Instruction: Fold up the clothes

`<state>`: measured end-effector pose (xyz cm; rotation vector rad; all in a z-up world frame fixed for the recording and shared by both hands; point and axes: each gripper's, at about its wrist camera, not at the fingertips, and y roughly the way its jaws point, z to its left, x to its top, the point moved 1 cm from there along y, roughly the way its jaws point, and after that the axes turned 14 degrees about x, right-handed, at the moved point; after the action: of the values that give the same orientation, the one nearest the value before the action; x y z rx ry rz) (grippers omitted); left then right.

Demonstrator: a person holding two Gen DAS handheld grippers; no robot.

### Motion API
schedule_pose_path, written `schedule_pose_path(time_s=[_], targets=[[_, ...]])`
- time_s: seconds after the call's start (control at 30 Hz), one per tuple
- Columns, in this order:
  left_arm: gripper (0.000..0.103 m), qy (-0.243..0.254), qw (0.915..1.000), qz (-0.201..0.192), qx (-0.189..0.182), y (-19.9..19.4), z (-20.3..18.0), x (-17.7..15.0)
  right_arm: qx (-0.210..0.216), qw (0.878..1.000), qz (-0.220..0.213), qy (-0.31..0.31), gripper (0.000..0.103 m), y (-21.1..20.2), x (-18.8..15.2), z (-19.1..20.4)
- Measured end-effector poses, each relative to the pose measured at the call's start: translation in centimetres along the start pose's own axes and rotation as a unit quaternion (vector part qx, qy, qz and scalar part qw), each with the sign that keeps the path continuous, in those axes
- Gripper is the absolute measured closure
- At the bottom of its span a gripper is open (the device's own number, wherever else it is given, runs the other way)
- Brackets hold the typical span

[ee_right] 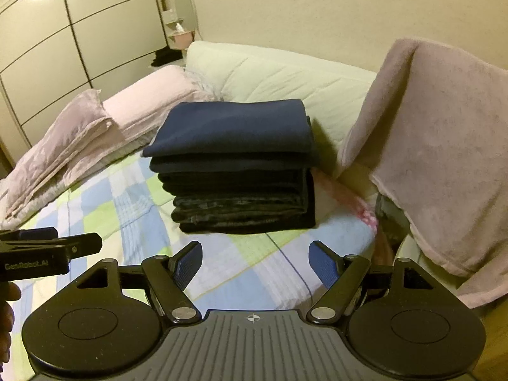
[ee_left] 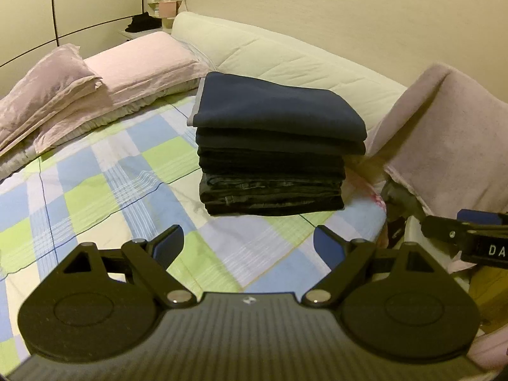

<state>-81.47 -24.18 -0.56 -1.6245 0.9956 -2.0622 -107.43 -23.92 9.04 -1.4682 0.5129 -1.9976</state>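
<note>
A neat stack of folded dark clothes [ee_left: 273,146] [ee_right: 238,165] sits on the checked bedsheet [ee_left: 104,187] [ee_right: 127,209], a navy piece on top and black ones under it. My left gripper [ee_left: 249,247] hovers open over the sheet just in front of the stack, nothing between its blue pads. My right gripper [ee_right: 255,263] is open too, likewise short of the stack and empty. Each gripper shows at the edge of the other's view: the right gripper [ee_left: 476,235] and the left gripper [ee_right: 47,247].
Pink pillows and a folded pink quilt [ee_left: 63,95] [ee_right: 79,133] lie at the head of the bed against a cream padded headboard [ee_left: 285,60]. A pink towel [ee_left: 444,146] [ee_right: 438,165] hangs over something at the bed's right side. Wardrobe doors [ee_right: 79,31] stand at the left.
</note>
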Motion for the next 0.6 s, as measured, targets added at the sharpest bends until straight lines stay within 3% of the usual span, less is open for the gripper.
schedule_pose_path(time_s=[0.2,0.6], targets=[[0.017,0.009,0.9995,-0.022,0.020,-1.5,-0.2,-0.4,0.011,1.000,0.000,-0.003,0.026,-0.6,-0.4,0.5],[0.016,0.005,0.9997,-0.009,0.020,-1.3,-0.3,-0.5,0.013,1.000,0.007,0.002,0.026,-0.4,-0.5,0.9]])
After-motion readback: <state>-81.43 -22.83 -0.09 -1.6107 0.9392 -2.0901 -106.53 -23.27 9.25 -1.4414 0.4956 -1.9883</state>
